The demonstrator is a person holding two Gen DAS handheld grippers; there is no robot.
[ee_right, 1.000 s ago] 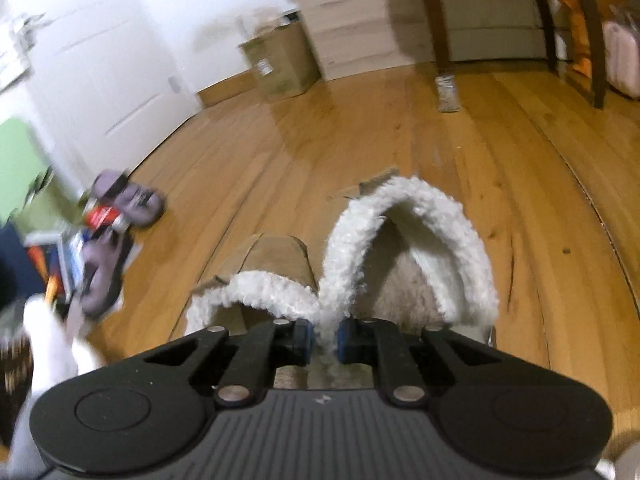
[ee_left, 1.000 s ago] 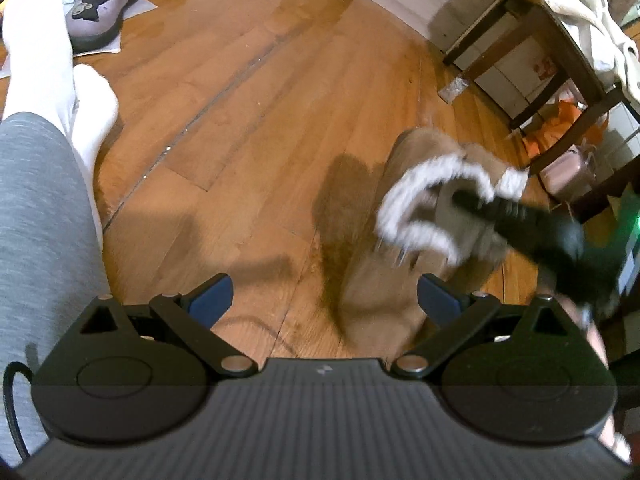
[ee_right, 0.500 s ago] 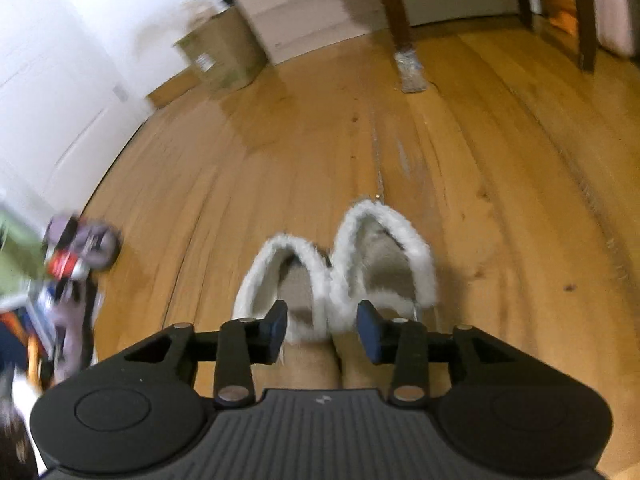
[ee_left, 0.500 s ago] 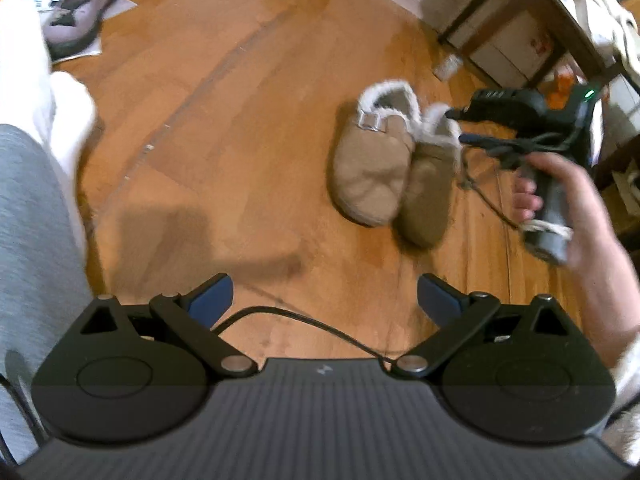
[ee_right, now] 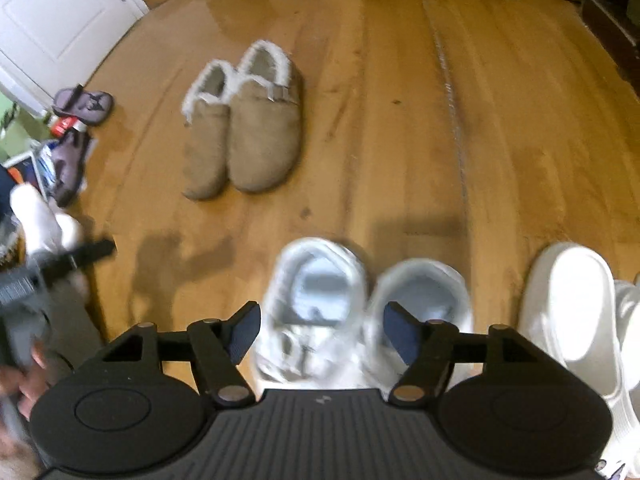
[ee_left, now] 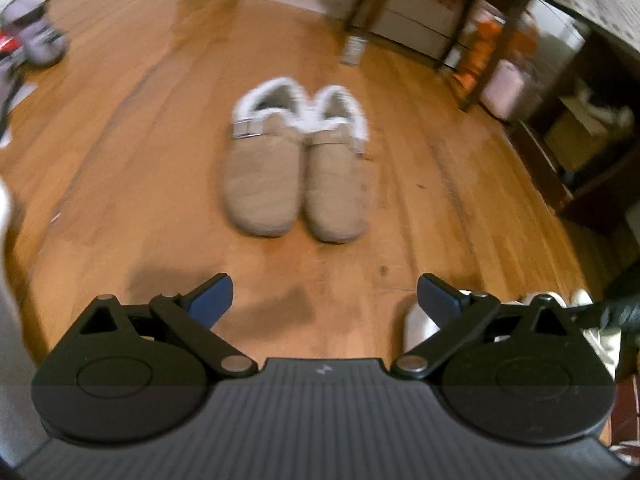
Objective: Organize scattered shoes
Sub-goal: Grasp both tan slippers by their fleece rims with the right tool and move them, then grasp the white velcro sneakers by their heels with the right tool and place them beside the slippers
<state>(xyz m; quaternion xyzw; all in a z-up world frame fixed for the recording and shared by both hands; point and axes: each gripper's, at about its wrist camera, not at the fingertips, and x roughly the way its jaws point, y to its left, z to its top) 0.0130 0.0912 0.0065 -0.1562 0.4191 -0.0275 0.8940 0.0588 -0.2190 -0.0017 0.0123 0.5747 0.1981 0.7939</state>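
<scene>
Tan slippers: my pair of tan suede slippers with white fleece lining [ee_left: 296,168] sits on the wooden plank floor [ee_left: 420,216], toes toward me, the two sides touching along their length. I judge this pair done: side by side and parallel is how a sorted pair should lie.
White trainers: the pair of pale white lace-up trainers [ee_right: 360,300] stands close under my right tool, also side by side, their openings facing up. They look already paired, so I read this as the row I am building.
White clogs: smooth white moulded clogs [ee_right: 568,300] stand just to the right of the trainers, in the same line.
Purple slippers: the soft purple slippers [ee_right: 82,104] lie well apart at the far left among papers and clutter, one away from the other; these look to be what remains.
Right gripper [ee_right: 320,330]: its jaws are opening, with nothing pressed between the blue pads; the trainers lie below the gap, not gripped.
Left gripper [ee_left: 324,294]: spread wide and empty, hanging over bare floor short of the tan pair.
Left hand [ee_right: 24,380]: wrapped round its handle at the picture's edge.
</scene>
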